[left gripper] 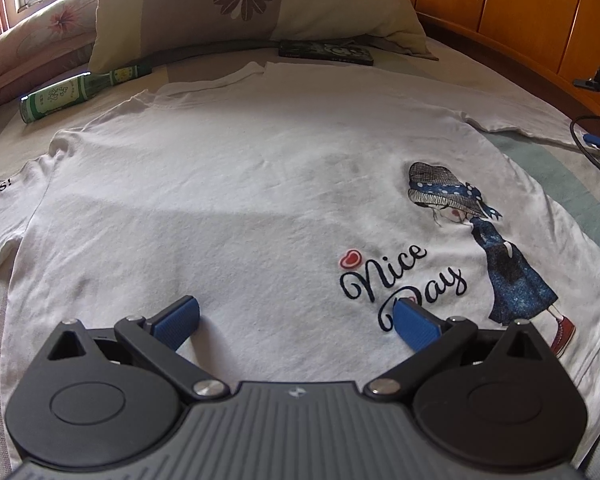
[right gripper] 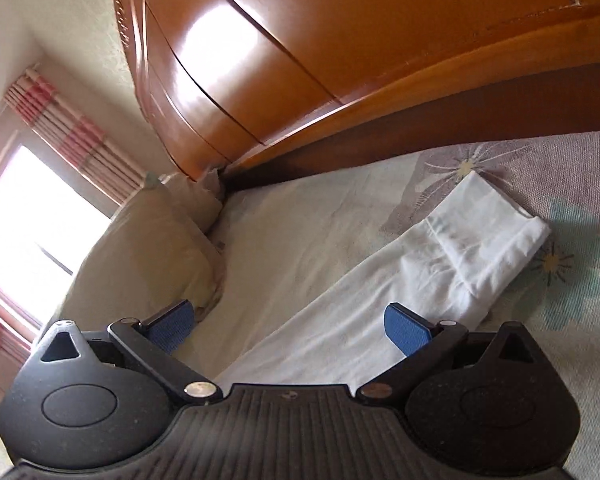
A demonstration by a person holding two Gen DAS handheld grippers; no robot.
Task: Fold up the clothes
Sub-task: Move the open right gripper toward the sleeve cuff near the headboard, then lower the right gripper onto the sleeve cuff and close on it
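A white T-shirt (left gripper: 228,184) lies spread flat on the bed, printed with "Nice Day" and a girl in a blue dress (left gripper: 500,256) on its right side. My left gripper (left gripper: 296,320) hovers open over the shirt's lower part, nothing between its blue pads (left gripper: 180,320). In the right wrist view, one white sleeve (right gripper: 472,244) of the shirt stretches across the bed cover. My right gripper (right gripper: 288,328) stands open over the sleeve's near end, holding nothing.
A green glass bottle (left gripper: 76,92) lies left of the shirt's collar. A dark flat box (left gripper: 326,53) sits beyond it, before a flowered pillow (left gripper: 252,4). Cables (left gripper: 596,140) lie at the right edge. A wooden headboard (right gripper: 300,60) runs along the bed.
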